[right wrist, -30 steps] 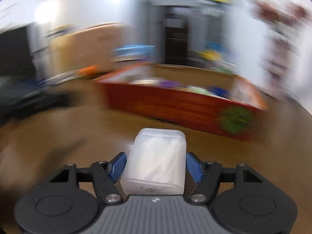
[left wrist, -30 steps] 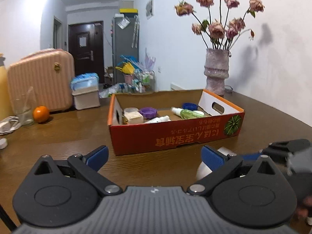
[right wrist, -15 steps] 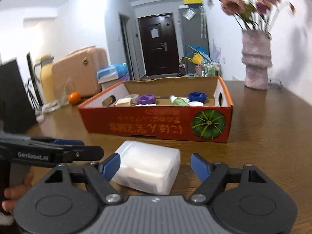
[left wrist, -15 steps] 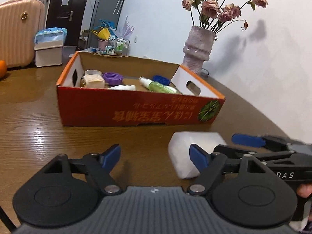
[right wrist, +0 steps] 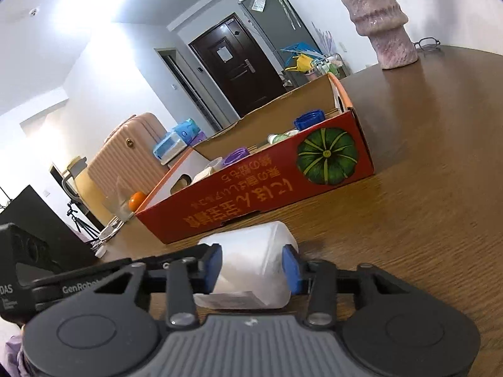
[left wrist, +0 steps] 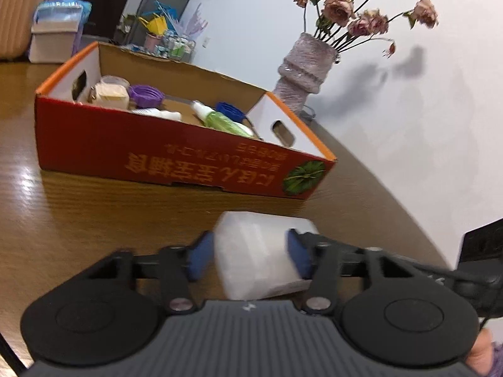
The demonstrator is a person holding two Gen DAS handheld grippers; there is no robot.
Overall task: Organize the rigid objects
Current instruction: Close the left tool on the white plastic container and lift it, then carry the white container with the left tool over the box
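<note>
The box (left wrist: 176, 157) is red outside with an orange rim, yellow printed characters and a green pumpkin picture with pale stripes; its inside walls are white and brown cardboard. The container (left wrist: 261, 257) is milky white and half transparent. Both grippers, the left gripper (left wrist: 248, 259) and the right gripper (right wrist: 251, 268), are black with blue pads (left wrist: 198, 259). In the box lie a purple cap (left wrist: 146, 94), a dark blue cap (left wrist: 229, 111) and a light green bottle (left wrist: 226, 124). The worktop (left wrist: 78, 207) is dark brown with wood grain. The vase (left wrist: 301, 70) is pale pink-grey with dusty pink flowers (left wrist: 339, 8).
</note>
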